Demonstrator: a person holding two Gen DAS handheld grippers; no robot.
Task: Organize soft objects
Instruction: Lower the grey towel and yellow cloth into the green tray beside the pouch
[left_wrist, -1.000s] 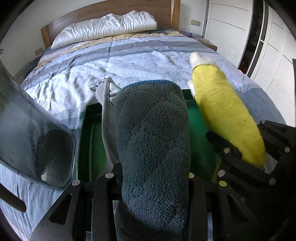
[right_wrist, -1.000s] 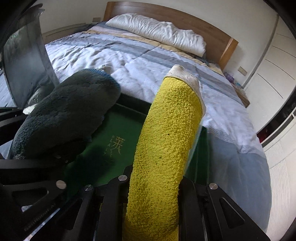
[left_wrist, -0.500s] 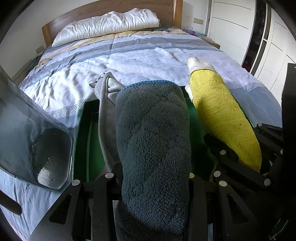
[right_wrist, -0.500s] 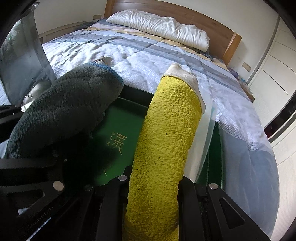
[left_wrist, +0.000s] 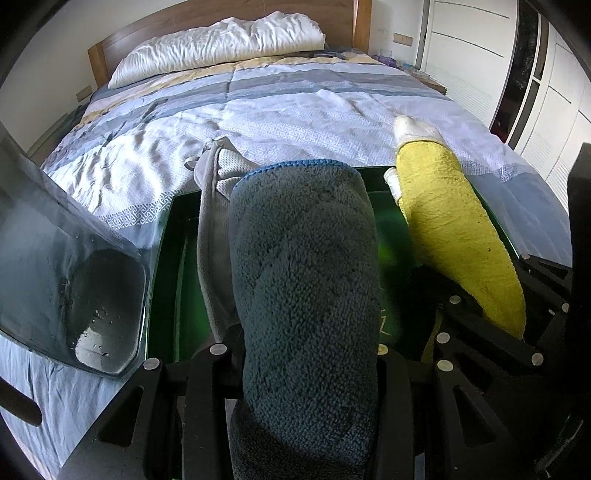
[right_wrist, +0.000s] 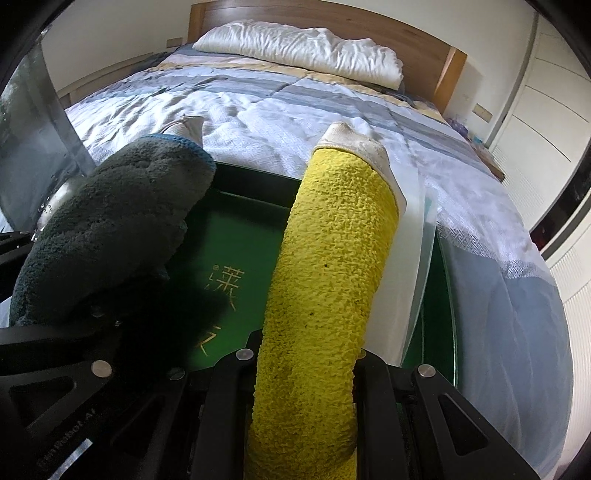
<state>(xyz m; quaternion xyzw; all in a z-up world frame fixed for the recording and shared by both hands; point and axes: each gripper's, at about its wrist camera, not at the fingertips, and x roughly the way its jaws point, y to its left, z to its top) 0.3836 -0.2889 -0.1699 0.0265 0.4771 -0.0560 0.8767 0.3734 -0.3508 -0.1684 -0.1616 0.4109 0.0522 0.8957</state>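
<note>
Lowered the yellow towel (right_wrist: 328, 258) nearer the green tray (right_wrist: 236, 229) on the bed (left_wrist: 295, 110). Right gripper (right_wrist: 303, 373) clamped on it; left gripper (left_wrist: 306, 369) clamped on the grey towel (left_wrist: 303, 277) above the tray. Placing step; next, probably lower and release inside.

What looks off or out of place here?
The yellow cloth has dark specks and a grimy white edge. A grey cloth hangs askew over the green tray rim, behind the dark teal towel. Nothing spilled.
</note>
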